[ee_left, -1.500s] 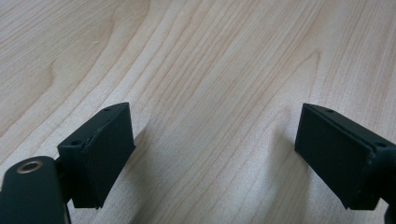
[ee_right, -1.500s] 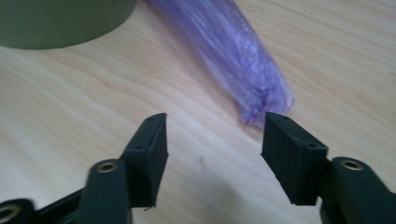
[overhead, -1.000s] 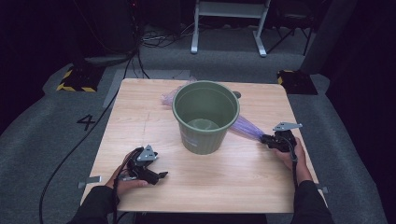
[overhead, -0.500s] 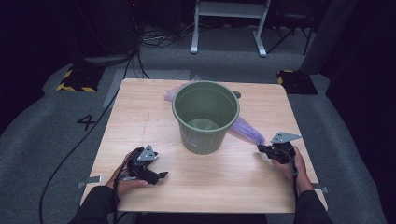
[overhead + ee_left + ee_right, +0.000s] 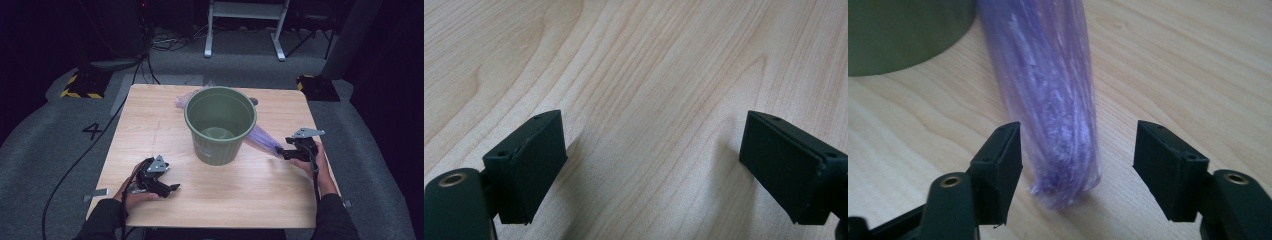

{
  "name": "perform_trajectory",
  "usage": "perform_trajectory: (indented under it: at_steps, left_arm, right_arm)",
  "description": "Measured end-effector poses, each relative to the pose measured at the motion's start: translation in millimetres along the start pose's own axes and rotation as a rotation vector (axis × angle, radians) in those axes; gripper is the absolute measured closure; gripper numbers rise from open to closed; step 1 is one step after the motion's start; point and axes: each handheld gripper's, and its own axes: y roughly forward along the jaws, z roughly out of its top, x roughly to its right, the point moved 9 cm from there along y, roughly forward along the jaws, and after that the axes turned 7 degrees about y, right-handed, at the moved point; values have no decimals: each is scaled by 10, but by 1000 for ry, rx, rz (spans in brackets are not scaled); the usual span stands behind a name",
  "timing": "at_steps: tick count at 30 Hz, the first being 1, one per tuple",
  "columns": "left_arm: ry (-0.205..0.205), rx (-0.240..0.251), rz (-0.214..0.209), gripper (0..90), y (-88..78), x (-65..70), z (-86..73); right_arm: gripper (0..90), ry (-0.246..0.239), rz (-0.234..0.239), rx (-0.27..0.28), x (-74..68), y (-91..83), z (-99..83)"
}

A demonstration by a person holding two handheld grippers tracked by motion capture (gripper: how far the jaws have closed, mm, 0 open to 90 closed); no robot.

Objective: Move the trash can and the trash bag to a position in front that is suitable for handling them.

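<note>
Wooden table [image 5: 150, 115] lies bare between the left gripper's [image 5: 170, 188] parted jaws. Ahead of the right gripper [image 5: 278, 150], jaws just opened (pads apart), the purple bag's [image 5: 1058, 115] end lies loose between them, running toward the green bin [image 5: 220, 125].
</note>
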Motion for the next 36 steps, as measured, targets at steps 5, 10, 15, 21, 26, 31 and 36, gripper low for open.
perform_trajectory:
  at_steps: [5, 10, 15, 21, 26, 31, 36]
  left_arm:
    - [0, 0, 0, 111, 0, 0, 0]
    - [0, 0, -1, 111, 0, 0, 0]
    - [0, 0, 0, 111, 0, 0, 0]
    - [-1, 0, 2, 111, 0, 1, -1]
    - [-1, 0, 1, 111, -1, 0, -1]
    - [-1, 0, 0, 110, -1, 1, -1]
    - [-1, 0, 0, 111, -1, 1, -1]
  right_arm:
    - [556, -7, 53, -60, 26, 146, -96]
    - [777, -35, 81, -88, -28, 190, -171]
    - [832, -64, 93, -78, -104, 141, -192]
    - [829, -87, 145, -76, -348, 33, -255]
    - [829, -106, 209, -73, -642, -39, -331]
    - [828, -151, 211, -68, -894, -80, -411]
    - [823, -194, 213, -54, -1158, -133, -456]
